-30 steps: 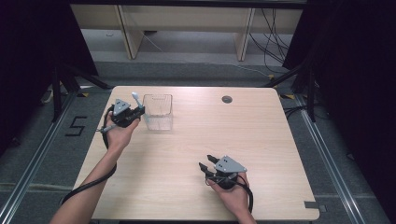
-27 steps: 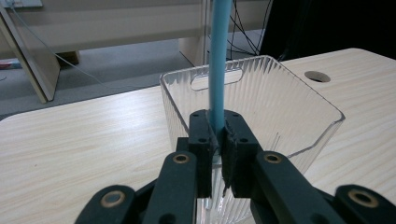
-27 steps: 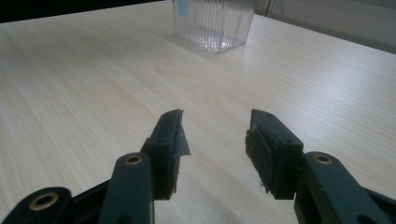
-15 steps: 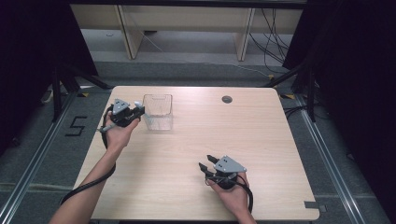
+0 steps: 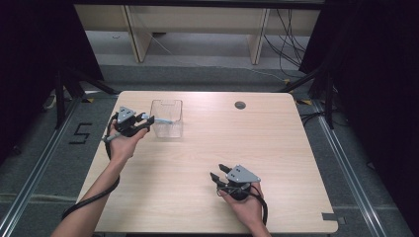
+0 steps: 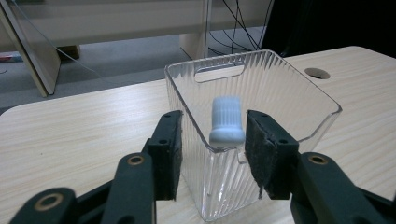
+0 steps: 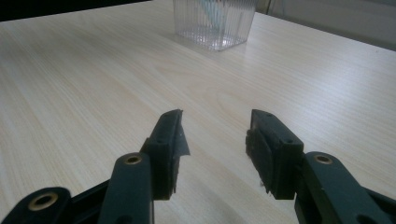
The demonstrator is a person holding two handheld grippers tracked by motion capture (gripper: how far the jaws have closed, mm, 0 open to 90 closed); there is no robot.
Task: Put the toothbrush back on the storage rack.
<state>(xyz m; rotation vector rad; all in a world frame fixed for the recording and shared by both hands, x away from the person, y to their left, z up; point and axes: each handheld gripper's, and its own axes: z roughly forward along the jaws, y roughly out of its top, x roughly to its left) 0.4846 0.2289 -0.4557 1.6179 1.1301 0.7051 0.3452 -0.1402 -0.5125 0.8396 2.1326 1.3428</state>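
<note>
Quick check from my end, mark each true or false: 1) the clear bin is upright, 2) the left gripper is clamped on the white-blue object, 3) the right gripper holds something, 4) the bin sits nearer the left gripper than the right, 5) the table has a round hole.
1) The clear bin is upright, open end up. True.
2) The left gripper is clamped on the white-blue object. False: its jaws stand apart on either side of the object, which leans on the bin's rim.
3) The right gripper holds something. False: its jaws are open with only bare table between them.
4) The bin sits nearer the left gripper. True.
5) The table has a round hole. True, near the far edge.
</note>
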